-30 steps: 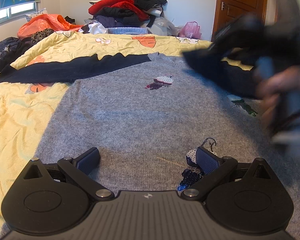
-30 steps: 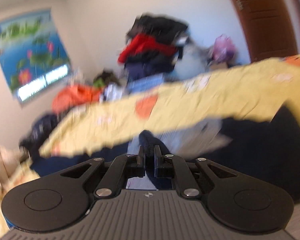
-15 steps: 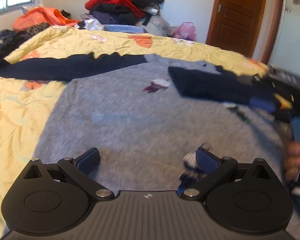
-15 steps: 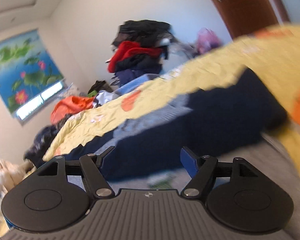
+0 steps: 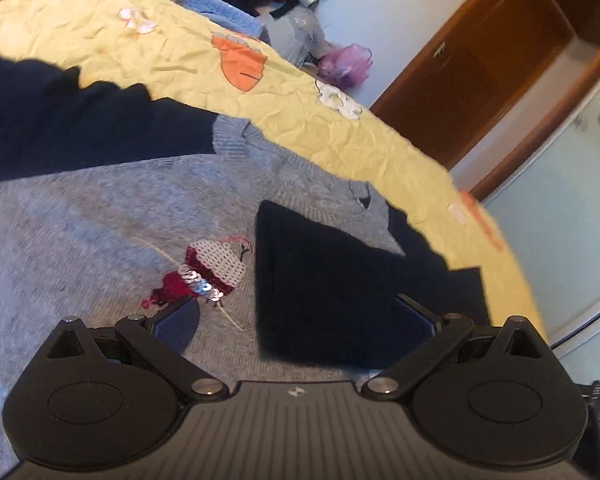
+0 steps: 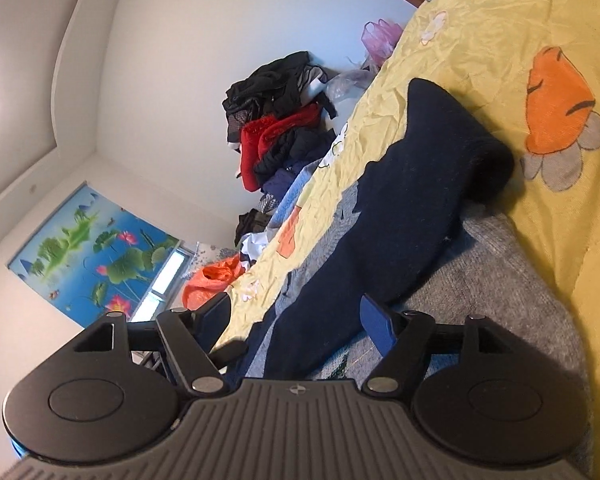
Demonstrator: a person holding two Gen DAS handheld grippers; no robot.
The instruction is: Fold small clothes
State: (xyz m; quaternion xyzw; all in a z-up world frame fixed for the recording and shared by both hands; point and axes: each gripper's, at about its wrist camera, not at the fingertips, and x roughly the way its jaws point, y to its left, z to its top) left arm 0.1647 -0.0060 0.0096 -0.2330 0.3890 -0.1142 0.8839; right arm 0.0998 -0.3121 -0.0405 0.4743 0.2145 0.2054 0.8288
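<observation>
Left wrist view has the grey sweater (image 5: pixel 100 216) spread flat on the bed (image 5: pixel 340 136), one navy sleeve (image 5: pixel 332 292) already folded across its chest. Both left tongs (image 5: pixel 296 320) and right tongs (image 6: pixel 296 312) are spread wide, holding nothing. Next up is probably the other sleeve (image 5: pixel 80 128), which looks floppy, so pinch near the cuff.

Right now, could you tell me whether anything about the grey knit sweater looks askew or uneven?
Yes. The grey knit sweater is folded unevenly: one navy sleeve is folded in across the chest, while the other navy sleeve lies stretched out over the yellow bedsheet. Both grippers are open and hold nothing.
</observation>
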